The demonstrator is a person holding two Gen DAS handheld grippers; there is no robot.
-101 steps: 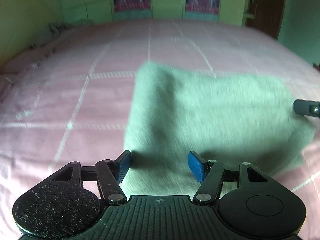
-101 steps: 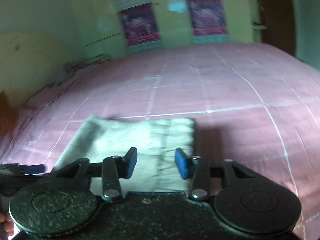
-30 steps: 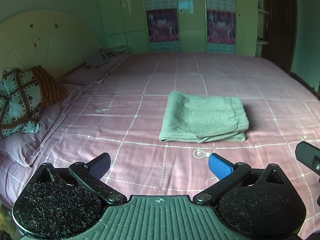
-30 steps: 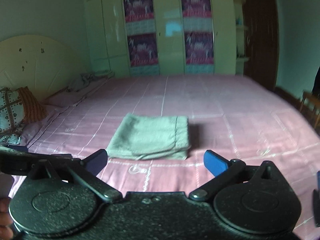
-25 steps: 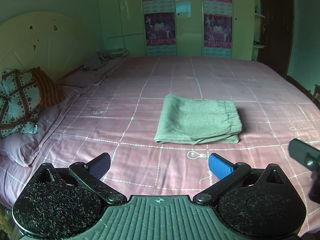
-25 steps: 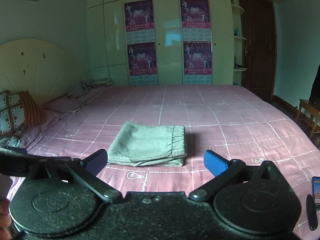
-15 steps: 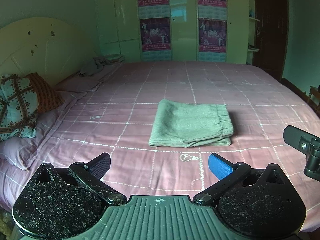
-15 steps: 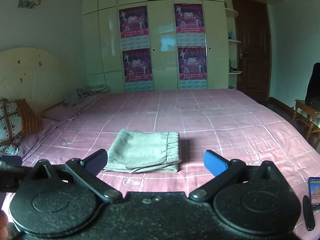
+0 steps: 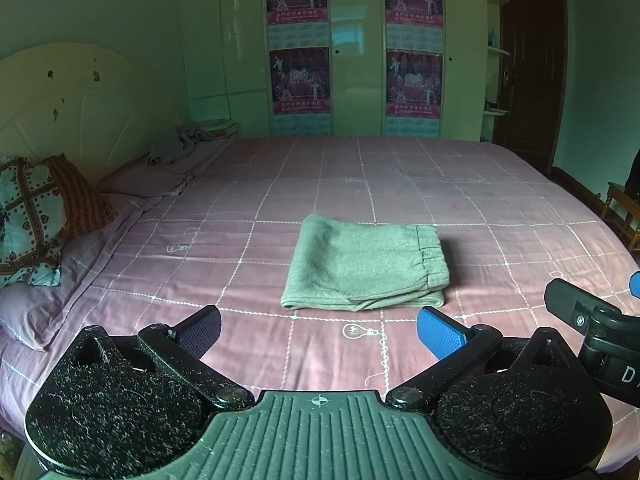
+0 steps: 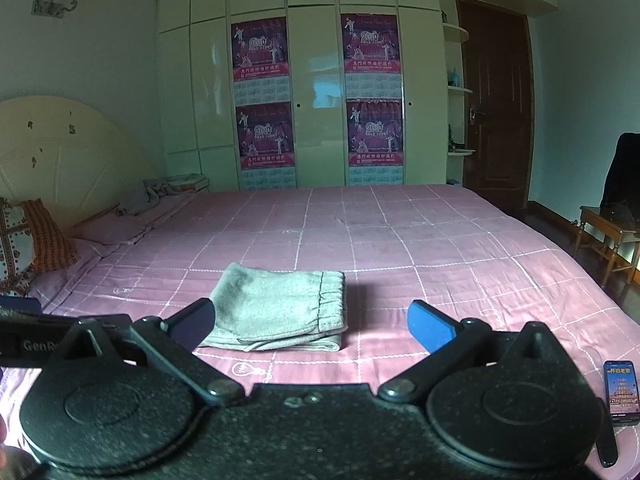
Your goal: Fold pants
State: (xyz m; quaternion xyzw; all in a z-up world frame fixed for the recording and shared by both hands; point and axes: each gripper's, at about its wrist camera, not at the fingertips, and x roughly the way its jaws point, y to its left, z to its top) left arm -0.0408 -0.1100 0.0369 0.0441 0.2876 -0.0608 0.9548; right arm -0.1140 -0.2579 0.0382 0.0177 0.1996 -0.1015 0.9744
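Pants (image 9: 364, 268) folded into neat block, centre frame on pink bed (image 9: 500, 208). Left tool (image 9: 318, 326) and right tool (image 10: 310, 322) both spread wide, empty, well clear. Risk: stray nudge rumpling top layer.

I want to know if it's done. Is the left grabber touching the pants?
Apart. In the left wrist view the open left gripper sits short of the folded pants, with a strip of bare pink bedsheet between them.
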